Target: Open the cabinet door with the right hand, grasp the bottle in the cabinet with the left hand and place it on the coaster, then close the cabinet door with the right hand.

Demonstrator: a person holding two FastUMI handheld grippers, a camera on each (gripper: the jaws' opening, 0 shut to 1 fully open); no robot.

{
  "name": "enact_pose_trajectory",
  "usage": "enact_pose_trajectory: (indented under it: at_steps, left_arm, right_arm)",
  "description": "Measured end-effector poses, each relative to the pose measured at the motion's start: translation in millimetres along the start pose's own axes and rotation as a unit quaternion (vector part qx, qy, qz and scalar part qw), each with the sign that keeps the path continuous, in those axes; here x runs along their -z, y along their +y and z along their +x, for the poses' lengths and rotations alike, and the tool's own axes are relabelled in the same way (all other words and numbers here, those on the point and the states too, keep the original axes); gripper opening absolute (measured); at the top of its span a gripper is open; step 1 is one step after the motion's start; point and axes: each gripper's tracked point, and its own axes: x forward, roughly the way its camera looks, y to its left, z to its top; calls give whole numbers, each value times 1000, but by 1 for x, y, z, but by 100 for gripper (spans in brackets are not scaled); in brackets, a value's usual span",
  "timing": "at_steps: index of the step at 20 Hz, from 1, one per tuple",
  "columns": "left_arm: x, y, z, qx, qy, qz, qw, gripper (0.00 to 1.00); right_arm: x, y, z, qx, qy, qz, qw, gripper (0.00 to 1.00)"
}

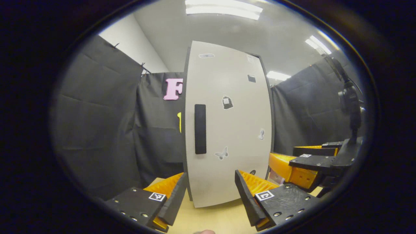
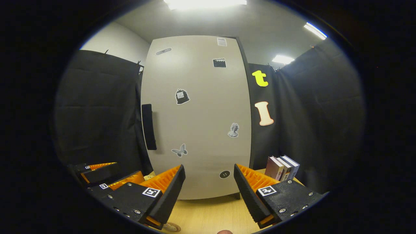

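Cabinet door [image 2: 198, 113], pale grey with stickers and a black handle [image 2: 149, 126], stands closed; both tools, left tool [image 1: 211, 198] and right tool [image 2: 209, 195], gape empty, every step pending.

A test booth, not a real home, is shown. Black cloth walls [image 1: 97, 123] are hung all around, and long ceiling lights [image 2: 204, 3] are seen above. A tall pale cabinet with stickers [image 2: 198, 113] is set on a light wooden table [image 2: 211, 217].
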Motion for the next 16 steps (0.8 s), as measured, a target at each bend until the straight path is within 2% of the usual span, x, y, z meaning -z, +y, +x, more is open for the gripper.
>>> enact_pose_trajectory:
  at_steps: [6, 16]
  left_arm:
    - [1, -7, 3, 1, -1, -11, 1000, 84]
    - [1, 7, -1, -18, -2, -14, 1000, 84]
  right_arm:
    - [4, -5, -1, -3, 2, -15, 1000, 93]
    - [11, 4, 2, -14, 9, -18, 1000, 93]
